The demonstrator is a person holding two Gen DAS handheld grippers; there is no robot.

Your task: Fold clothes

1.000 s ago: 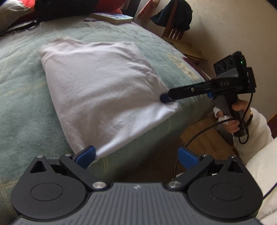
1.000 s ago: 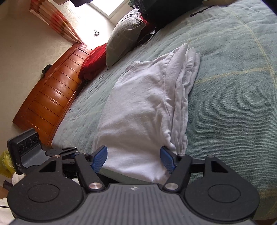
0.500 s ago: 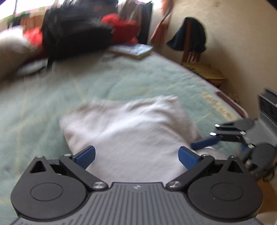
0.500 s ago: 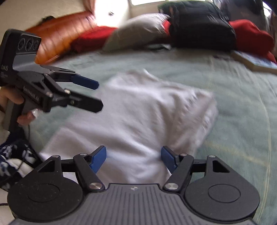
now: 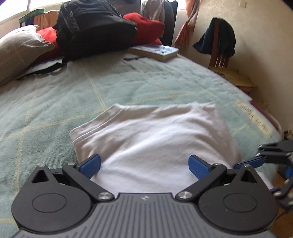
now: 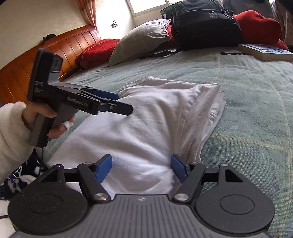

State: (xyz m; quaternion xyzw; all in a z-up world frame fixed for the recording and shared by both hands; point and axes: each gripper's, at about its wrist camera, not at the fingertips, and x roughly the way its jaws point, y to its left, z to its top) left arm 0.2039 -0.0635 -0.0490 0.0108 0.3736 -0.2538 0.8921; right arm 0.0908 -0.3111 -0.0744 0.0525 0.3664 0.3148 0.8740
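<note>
The folded white shirt (image 5: 155, 139) lies on the green blanket (image 5: 55, 109) directly ahead of both tools. The left gripper (image 5: 144, 163) and right gripper (image 6: 141, 165) hover over its near edge, jaws spread, pinching nothing.

1. I see daylight from the window (image 6: 146, 5) behind the backpack (image 6: 205, 23); its panes are blown out.
2. Soft shadows near the backpack.
3. Fisheye bends edges; left view slightly soft.
</note>
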